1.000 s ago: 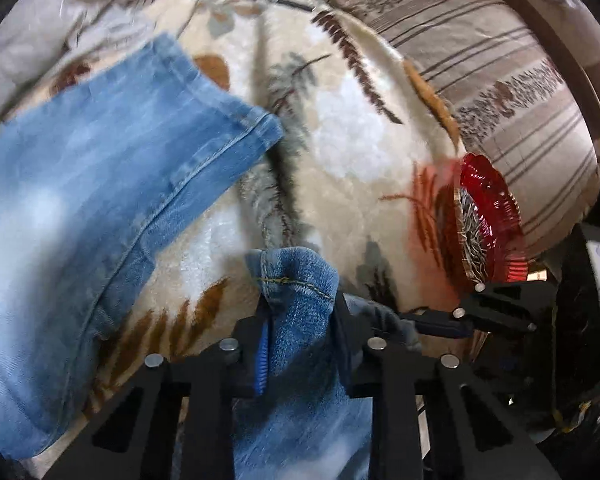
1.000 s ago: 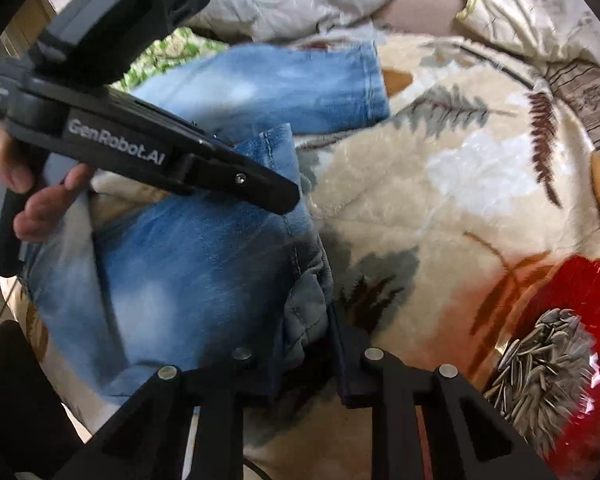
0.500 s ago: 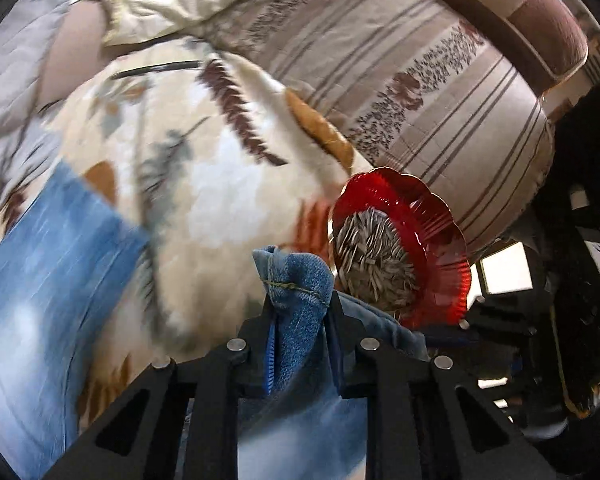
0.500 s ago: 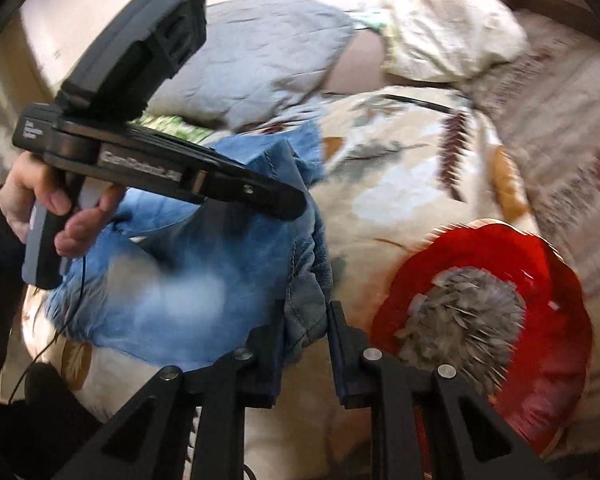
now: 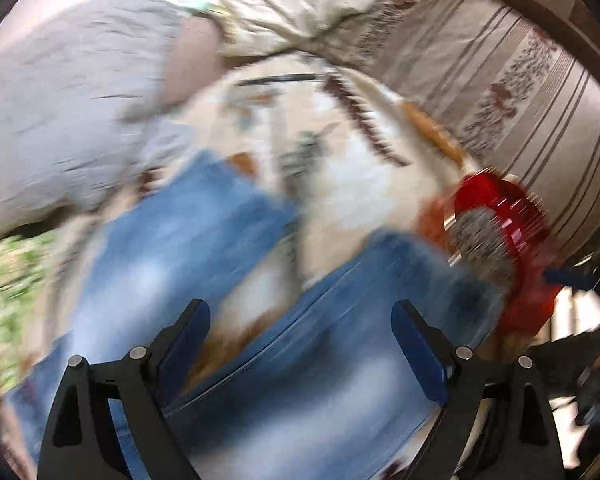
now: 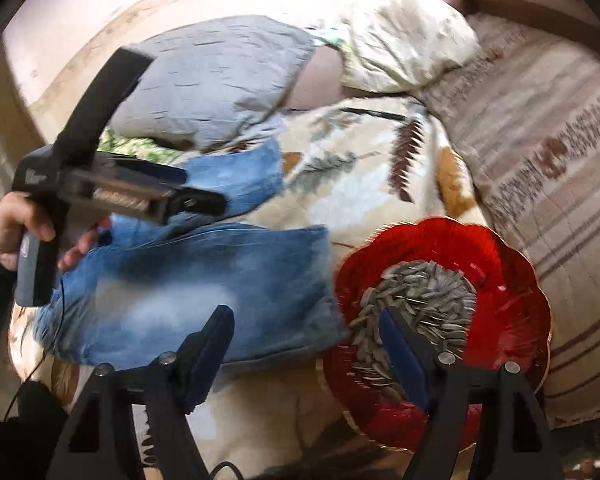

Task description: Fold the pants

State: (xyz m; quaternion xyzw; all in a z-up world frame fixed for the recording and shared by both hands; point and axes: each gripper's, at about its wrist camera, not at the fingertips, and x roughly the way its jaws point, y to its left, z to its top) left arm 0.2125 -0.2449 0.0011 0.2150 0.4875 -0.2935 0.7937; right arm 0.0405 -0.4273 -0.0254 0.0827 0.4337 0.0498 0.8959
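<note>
Light blue jeans (image 6: 204, 292) lie on a cream leaf-print blanket (image 6: 356, 184), both legs stretched out side by side towards the right. In the blurred left wrist view the jeans (image 5: 308, 364) fill the lower middle. My left gripper (image 5: 300, 336) is open and empty above the near leg. It also shows in the right wrist view (image 6: 196, 200), held by a hand over the far leg. My right gripper (image 6: 304, 344) is open and empty, above the near leg's hem and the dish.
A red glass dish (image 6: 512, 280) of sunflower seeds sits on the blanket just right of the jeans' hems; it also shows in the left wrist view (image 5: 508, 216). A grey pillow (image 6: 216, 76), a cream pillow (image 6: 408, 44) and a striped cushion (image 6: 556, 152) lie behind.
Both grippers were shut on the near leg's hem edge. Both have opened and let go, and the leg now lies flat on the blanket. Both grippers have lifted back.
</note>
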